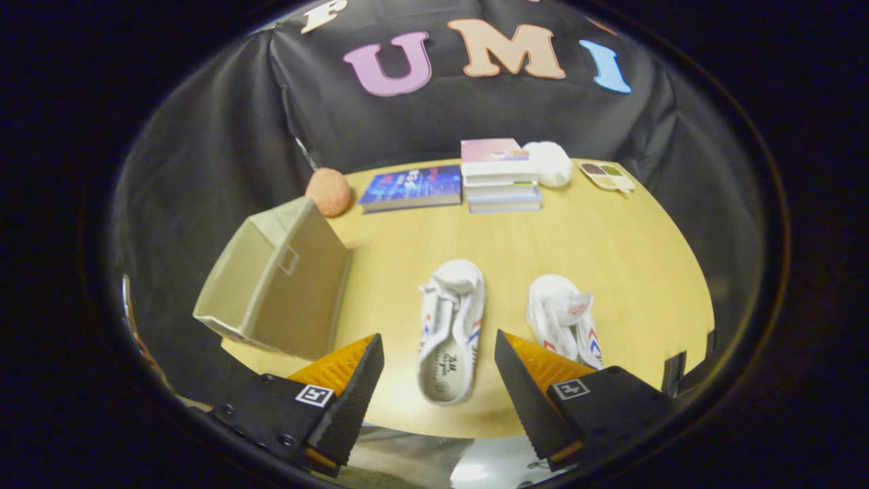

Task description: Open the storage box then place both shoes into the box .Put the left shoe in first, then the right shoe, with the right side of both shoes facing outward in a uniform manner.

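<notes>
Surface: pale wooden table [597, 244] is carrying all items.
Gripper [438, 380]: fingers are standing wide apart, holding nothing.
Box: beige fabric storage box [278, 278], at 10 o'clock, is remaining shut.
Shoes: white canvas left shoe [449, 326] at 12 o'clock, right shoe [562, 316] at 1 o'clock, both awaiting placement.

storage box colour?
Plain beige-tan storage box, beside the open gripper; gripper view shows it best.

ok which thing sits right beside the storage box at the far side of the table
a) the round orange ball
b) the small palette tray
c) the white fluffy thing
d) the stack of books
a: the round orange ball rests just behind the storage box, while the stack of books lies further along the table's far edge; the hand-held gripper hangs open over the near shoe.
</notes>
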Demonstrator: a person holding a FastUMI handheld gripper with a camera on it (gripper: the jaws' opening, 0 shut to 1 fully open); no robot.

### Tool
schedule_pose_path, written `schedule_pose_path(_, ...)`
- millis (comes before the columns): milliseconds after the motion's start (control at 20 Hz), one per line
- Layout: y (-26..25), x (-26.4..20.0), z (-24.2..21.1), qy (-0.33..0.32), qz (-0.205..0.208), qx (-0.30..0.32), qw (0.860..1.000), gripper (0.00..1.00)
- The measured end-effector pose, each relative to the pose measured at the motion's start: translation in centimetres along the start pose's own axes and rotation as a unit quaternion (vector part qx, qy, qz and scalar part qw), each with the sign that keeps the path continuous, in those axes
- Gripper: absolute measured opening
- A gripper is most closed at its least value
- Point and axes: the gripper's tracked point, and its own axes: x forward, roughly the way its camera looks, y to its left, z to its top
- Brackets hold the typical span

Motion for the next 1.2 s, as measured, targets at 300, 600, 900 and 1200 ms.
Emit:
schedule_pose_path(300, -2.6, 4.6, -4.4, 0.056, -0.055, -0.046, 0.996, 0.99)
schedule_pose_path(600, -4.1, 7.9, -4.0, 0.066, -0.087, -0.042, 0.993, 0.95)
schedule_pose_path(900, -5.0, 10.6, -2.5, 0.072, -0.084, -0.003, 0.994, 0.89)
schedule_pose_path(1200, -3.7, 12.2, -2.6, 0.081, -0.034, 0.046, 0.995, 0.54)
